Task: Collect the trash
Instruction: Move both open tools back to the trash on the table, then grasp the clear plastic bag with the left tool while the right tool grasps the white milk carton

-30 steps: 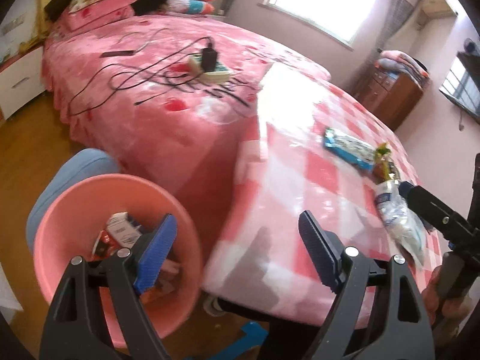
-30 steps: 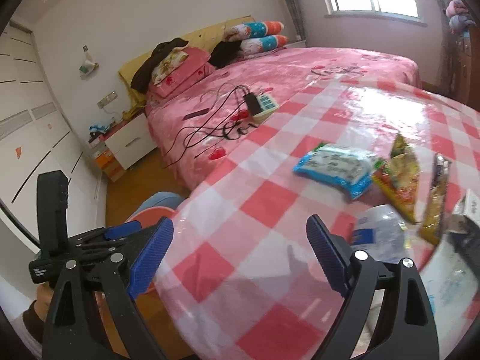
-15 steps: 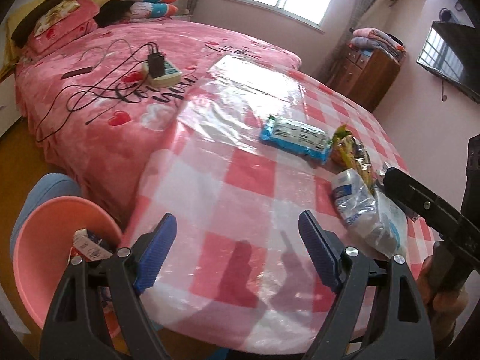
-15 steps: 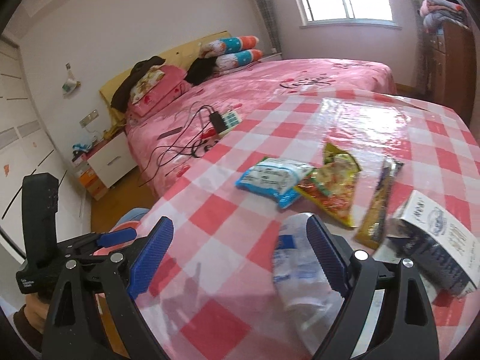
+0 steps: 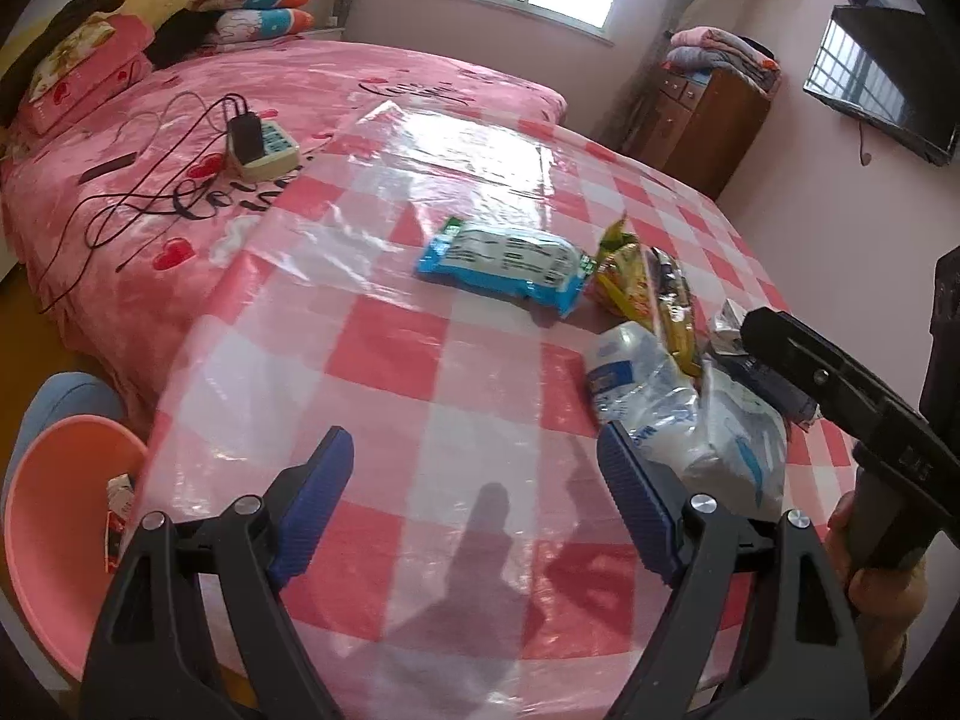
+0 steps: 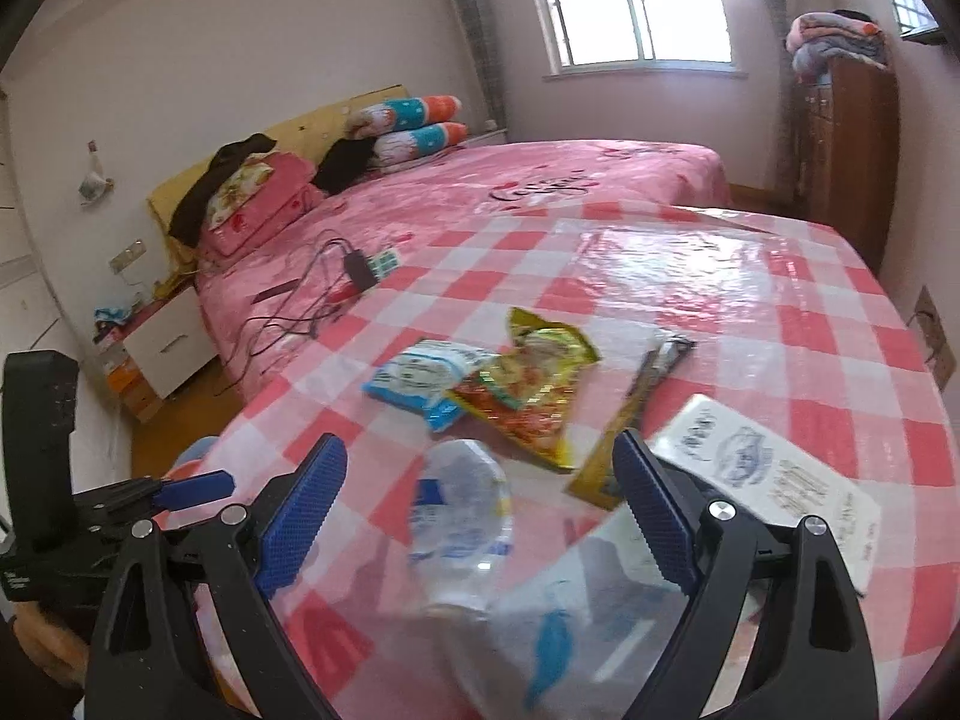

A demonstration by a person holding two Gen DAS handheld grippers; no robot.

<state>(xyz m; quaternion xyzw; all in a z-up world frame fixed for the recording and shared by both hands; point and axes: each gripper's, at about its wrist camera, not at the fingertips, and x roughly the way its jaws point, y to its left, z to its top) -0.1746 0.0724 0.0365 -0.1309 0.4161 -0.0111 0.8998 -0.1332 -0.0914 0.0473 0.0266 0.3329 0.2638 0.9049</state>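
Left wrist view: my left hand-held gripper hung wide and empty above the near edge of the worktop, over bare checked cloth. The trash lay ahead and to the right: a blue snack packet, a yellow wrapper just beside it, and a clear plastic bag nearest my right-hand finger. The pink bin sat below the worktop's left edge, cut off by the frame, with some scraps showing inside. I judged I was between pickups, and the next move needed a reach to the right.

Right wrist view: my right hand-held gripper was spread wide with nothing in it, poised over the clear plastic bag, which lay between the fingers but, as far as I could tell, untouched. A printed white carton lay partly behind the right finger. The bag's near part was blurred, so its outline was uncertain. Closing on thin film would want a low, centred pinch.
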